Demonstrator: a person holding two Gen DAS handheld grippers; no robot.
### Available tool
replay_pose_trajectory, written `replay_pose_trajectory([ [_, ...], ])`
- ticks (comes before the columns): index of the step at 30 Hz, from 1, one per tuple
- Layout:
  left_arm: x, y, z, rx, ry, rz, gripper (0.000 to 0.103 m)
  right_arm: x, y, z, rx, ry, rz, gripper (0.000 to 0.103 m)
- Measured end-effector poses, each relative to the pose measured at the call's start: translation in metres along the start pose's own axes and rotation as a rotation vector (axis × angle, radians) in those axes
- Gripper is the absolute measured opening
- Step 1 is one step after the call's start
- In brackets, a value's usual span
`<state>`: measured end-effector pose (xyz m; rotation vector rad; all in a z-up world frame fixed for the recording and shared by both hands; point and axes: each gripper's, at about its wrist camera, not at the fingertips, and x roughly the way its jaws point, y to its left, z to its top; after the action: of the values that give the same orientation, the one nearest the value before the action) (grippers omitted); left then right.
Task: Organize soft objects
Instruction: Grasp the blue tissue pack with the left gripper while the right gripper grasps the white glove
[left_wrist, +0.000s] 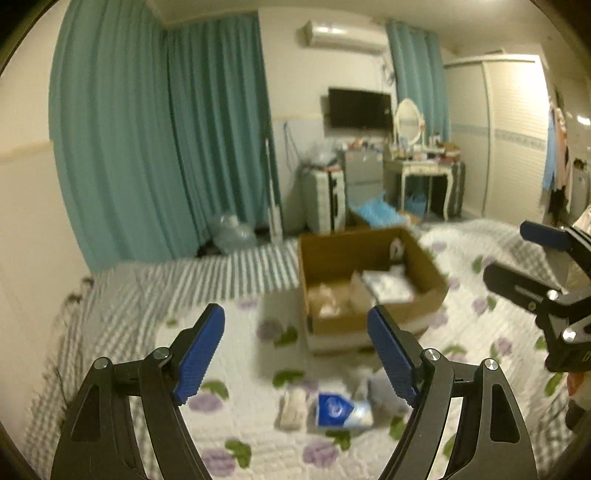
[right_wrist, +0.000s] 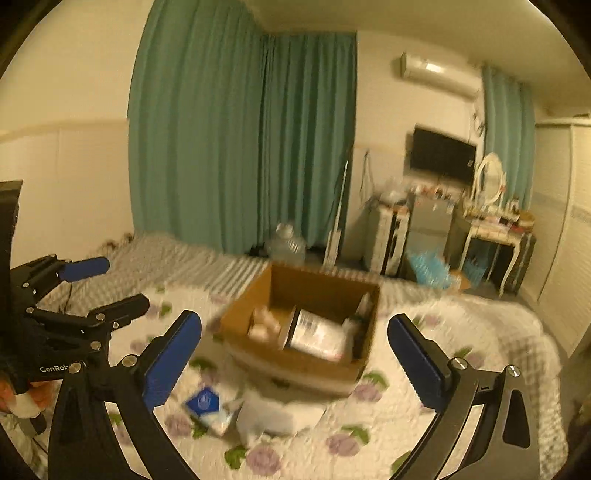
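Observation:
An open cardboard box (left_wrist: 369, 273) stands on the flowered quilt (left_wrist: 258, 435) and holds several soft packs. In front of it lie a beige pack (left_wrist: 293, 408), a blue-and-white pack (left_wrist: 341, 408) and a white plastic bag (left_wrist: 380, 384). My left gripper (left_wrist: 295, 354) is open and empty above them. The right wrist view shows the box (right_wrist: 306, 321), the blue-and-white pack (right_wrist: 208, 406) and the white bag (right_wrist: 273, 415). My right gripper (right_wrist: 295, 354) is open and empty above the bag. Each gripper shows at the edge of the other's view, right (left_wrist: 517, 254) and left (right_wrist: 107, 284).
A striped grey blanket (left_wrist: 177, 288) covers the bed's far side. Beyond the bed are teal curtains (left_wrist: 166, 129), a suitcase (left_wrist: 325, 195), a dressing table with mirror (left_wrist: 424, 166) and a wardrobe (left_wrist: 509, 140).

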<state>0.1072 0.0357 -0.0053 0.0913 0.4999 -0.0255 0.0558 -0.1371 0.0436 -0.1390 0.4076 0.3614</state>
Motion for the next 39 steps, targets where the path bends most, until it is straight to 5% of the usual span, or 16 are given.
replay_pose_trajectory([
  [10, 0.059, 0.001, -0.071, -0.076, 0.160, -0.021, 0.081, 0.108, 0.011, -0.103, -0.044, 0.286, 0.095, 0.102],
  [15, 0.074, -0.004, -0.095, -0.078, 0.221, -0.039, 0.081, 0.138, 0.013, -0.129, -0.041, 0.367, 0.105, 0.101],
  [18, 0.077, -0.012, -0.103, -0.060, 0.243, -0.051, 0.081, 0.151, 0.010, -0.138, -0.036, 0.408, 0.128, 0.091],
  [23, 0.077, -0.033, -0.109, -0.007, 0.259, -0.087, 0.081, 0.140, 0.004, -0.137, -0.016, 0.394, 0.150, 0.064],
  [32, 0.094, -0.061, -0.127, 0.077, 0.326, -0.100, 0.081, 0.104, -0.028, -0.124, 0.032, 0.305, 0.038, 0.060],
  [39, 0.111, -0.063, -0.131, 0.098, 0.345, -0.060, 0.081, 0.110, -0.032, -0.127, 0.045, 0.327, 0.045, 0.060],
])
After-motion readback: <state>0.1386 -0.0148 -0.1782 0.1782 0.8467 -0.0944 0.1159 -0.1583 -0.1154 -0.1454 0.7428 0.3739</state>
